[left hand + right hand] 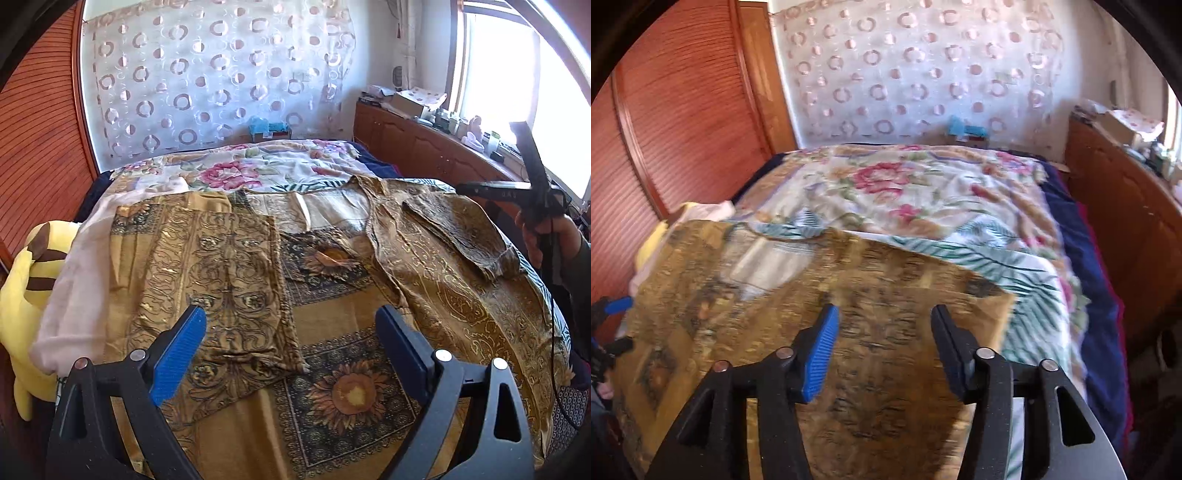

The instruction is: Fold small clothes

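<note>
A gold patterned garment (454,273) lies spread on the right half of the bed, one sleeve folded across its chest. A folded gold patterned piece (218,280) lies to its left. My left gripper (291,325) is open and empty, held above the sunflower bedspread (332,306) between the two pieces. My right gripper (882,321) is open and empty above the gold garment (879,376), which looks blurred there. The right gripper also shows in the left wrist view (532,184), held by a hand at the right edge.
A floral sheet (251,166) covers the far end of the bed. A yellow plush toy (22,295) sits at the left edge beside a pale cloth (77,288). A wooden cabinet (417,144) with clutter runs along the right wall. A wooden wardrobe (687,122) stands left.
</note>
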Demonstrator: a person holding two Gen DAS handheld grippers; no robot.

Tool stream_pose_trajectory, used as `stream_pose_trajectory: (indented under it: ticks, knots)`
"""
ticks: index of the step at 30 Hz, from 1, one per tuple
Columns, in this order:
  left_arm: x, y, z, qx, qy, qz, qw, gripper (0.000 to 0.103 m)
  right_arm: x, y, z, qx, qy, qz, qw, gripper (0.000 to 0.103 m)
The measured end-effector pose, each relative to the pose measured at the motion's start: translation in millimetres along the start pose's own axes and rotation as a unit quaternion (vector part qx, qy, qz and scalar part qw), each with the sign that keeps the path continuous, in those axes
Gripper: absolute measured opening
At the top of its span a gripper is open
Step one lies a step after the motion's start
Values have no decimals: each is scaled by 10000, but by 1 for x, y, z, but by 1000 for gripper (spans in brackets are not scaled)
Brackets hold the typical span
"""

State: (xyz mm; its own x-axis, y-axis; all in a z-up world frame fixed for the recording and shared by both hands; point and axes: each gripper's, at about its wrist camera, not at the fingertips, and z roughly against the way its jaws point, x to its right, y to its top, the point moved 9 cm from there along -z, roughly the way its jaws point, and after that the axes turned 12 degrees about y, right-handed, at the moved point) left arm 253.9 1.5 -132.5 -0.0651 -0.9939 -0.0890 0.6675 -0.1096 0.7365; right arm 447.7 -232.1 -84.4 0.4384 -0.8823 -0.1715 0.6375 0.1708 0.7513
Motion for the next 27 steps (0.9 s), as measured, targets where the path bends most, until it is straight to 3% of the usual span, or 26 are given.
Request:
stream_pose_trajectory:
  ticks: [3, 7, 11, 15, 23, 27]
  knots:
    - [-12, 6, -3, 50, 183, -15, 9998, 93, 20, -10, -9, -231, -507, -6, 9984, 57]
    - [-39, 15, -11, 74, 384, 65, 9992, 93, 35, -22, -28, -469, -693, -73, 9965, 57]
    - [-67, 25, -22, 27, 412, 190, 9990, 84, 42, -25, -42, -564, -656, -205, 9960, 58]
    - [-87, 36, -39, -101, 552, 37, 9984, 71, 51, -22, -45, -417, -626, -315, 9967, 68]
    - [-136, 47, -84, -510, 985, 65, 9938, 71, 54, -24, -34, -431, -656, -406, 9961, 77]
    - [-147, 38, -104, -817, 863, 221, 9927, 55, 53, -23, -30, -442, -692, -419, 9957, 80]
